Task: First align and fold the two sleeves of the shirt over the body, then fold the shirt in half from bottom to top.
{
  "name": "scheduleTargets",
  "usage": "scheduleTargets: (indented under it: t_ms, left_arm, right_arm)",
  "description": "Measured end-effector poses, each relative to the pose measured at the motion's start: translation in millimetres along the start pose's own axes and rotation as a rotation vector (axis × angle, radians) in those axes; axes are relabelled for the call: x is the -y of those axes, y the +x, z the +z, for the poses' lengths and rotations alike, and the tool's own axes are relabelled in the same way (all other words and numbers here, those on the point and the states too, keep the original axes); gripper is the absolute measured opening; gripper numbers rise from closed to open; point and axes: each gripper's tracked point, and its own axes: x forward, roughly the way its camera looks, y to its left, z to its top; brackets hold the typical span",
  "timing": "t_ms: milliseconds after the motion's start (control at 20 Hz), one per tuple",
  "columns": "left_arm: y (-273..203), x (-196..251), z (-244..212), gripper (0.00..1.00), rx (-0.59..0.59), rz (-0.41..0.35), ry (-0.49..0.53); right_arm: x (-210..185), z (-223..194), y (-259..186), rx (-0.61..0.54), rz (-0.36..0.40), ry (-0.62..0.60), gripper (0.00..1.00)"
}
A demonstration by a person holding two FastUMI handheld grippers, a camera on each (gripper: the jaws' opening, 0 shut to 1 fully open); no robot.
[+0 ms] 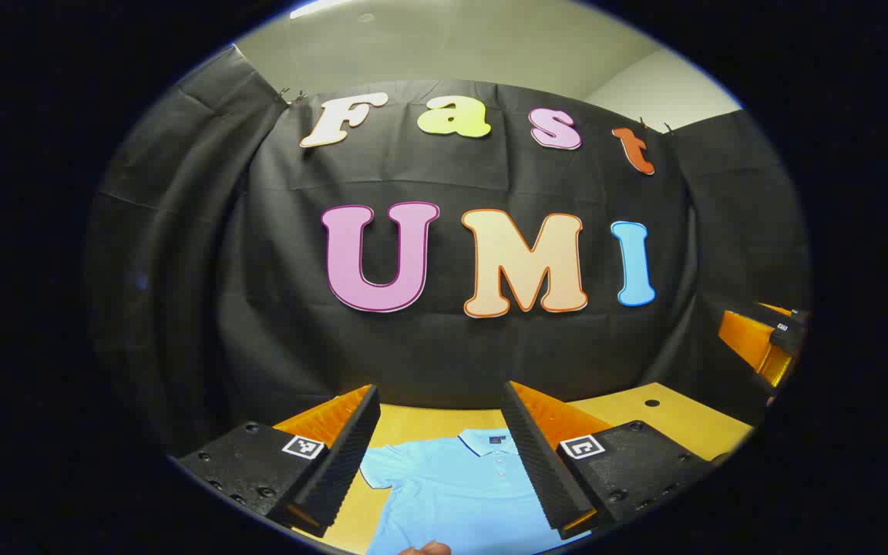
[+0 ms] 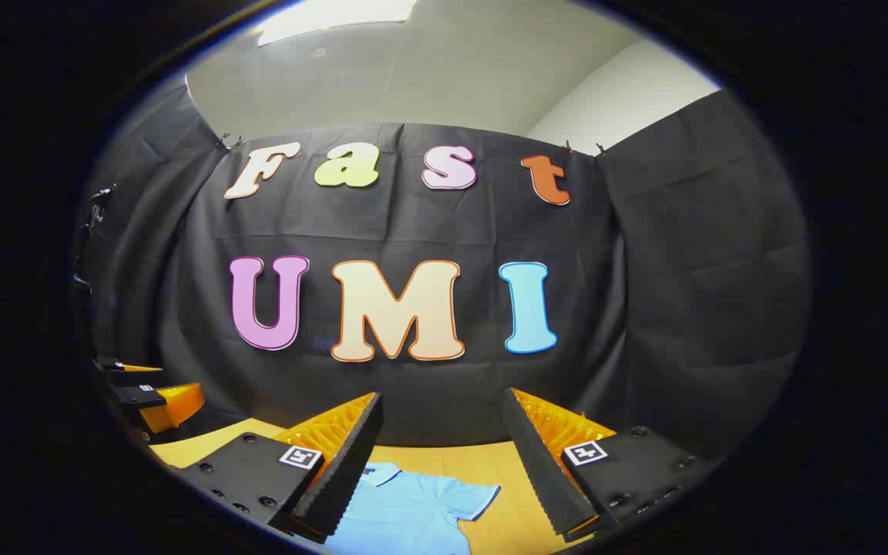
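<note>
My left gripper view rides my left claw, held above the surface and facing the booth's cloth wall, with the shirt below. My right gripper view faces the same wall from beside it; both share wall, surface and shirt.

Open air above shirt; bare table margins; wall behind

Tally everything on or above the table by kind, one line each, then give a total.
Light blue polo shirt, lying flat on the wooden table: 1
Handheld grippers, left gripper and right gripper, both with fingers apart: 2
Total: 3
</note>
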Motion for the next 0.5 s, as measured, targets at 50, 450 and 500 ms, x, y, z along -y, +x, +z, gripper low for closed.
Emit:
scheduleTargets:
  t_ms: [50, 450, 500]
  left_arm:
    - [1, 0, 1, 0.93, -0.001, 0.000, 0.010]
    - [10, -5, -2, 0.94, 0.007, 0.010, 0.001]
    - [12, -7, -3, 0.95, 0.007, 0.014, -0.004]
  right_arm:
    - [1, 1, 2, 0.000, -0.001, 0.004, 0.98]
    - [-2, -9, 11, -0.040, 0.010, -0.005, 0.99]
    - [-3, -10, 11, -0.040, 0.013, -0.014, 0.99]
